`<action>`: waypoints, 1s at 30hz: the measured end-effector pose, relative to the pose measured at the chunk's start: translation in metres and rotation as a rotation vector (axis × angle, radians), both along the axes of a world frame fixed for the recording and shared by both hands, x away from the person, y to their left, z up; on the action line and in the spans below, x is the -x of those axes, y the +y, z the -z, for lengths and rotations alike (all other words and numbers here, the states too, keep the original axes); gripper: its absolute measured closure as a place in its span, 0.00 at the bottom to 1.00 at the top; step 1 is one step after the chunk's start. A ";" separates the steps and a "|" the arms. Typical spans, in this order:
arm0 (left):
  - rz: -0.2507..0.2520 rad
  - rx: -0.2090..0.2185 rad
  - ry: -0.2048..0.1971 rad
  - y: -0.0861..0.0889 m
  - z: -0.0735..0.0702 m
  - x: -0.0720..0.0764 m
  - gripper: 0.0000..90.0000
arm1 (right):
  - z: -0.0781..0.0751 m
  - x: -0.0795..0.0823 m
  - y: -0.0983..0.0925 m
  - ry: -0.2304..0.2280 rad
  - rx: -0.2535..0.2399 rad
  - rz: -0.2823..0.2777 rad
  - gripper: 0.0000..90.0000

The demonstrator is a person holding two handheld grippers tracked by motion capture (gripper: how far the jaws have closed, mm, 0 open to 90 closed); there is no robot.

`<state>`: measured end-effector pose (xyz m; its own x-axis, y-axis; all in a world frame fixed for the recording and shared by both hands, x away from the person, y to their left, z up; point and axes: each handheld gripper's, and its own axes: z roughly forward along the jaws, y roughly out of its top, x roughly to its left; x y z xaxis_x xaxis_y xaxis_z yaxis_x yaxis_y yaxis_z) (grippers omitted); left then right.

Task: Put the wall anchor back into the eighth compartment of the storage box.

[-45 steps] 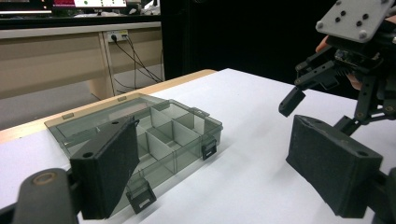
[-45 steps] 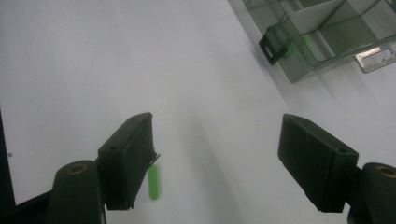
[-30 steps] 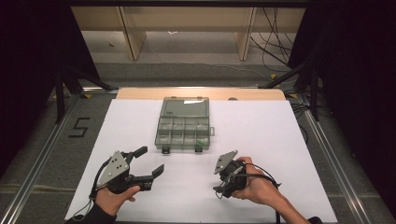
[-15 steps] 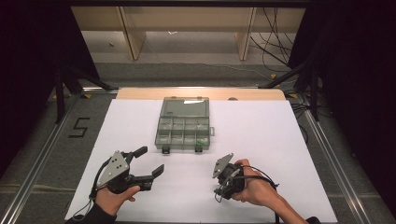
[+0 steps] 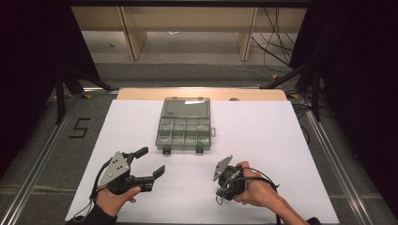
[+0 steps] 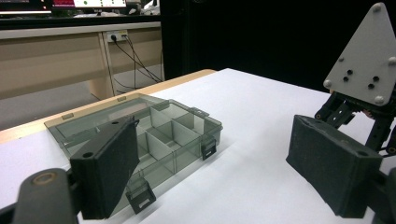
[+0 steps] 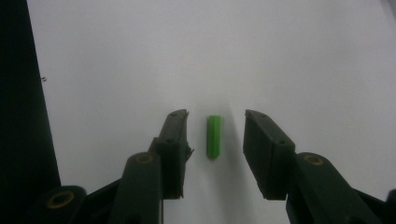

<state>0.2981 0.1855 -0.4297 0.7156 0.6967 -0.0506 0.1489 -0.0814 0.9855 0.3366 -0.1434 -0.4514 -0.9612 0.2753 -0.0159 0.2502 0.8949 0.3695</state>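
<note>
Right gripper view: right gripper (image 7: 212, 128) jaws closing around green peg (image 7: 214, 136) on bench (image 7: 280, 56), not touching; left gripper (image 5: 149, 161) jaws open, empty.

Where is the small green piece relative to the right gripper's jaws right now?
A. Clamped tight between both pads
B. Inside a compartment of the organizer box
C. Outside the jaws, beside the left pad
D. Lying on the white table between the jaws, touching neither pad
D: in the right gripper view the small green piece lies on the white table with a gap on each side inside the right gripper, whose jaws have just been closing.
</note>
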 end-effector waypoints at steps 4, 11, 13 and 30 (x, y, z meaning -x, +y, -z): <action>0.000 0.001 0.000 0.000 0.000 0.000 0.18 | 0.004 -0.001 0.001 0.013 0.006 0.003 0.73; 0.002 -0.001 0.001 0.000 0.000 0.000 0.18 | 0.008 -0.004 0.001 0.022 0.016 0.004 0.74; 0.001 -0.001 0.001 0.000 0.000 0.000 0.18 | 0.008 -0.004 0.001 0.027 0.022 0.008 0.75; 0.000 -0.002 0.000 0.000 0.000 0.000 0.18 | 0.010 -0.010 0.004 0.032 0.041 -0.017 0.94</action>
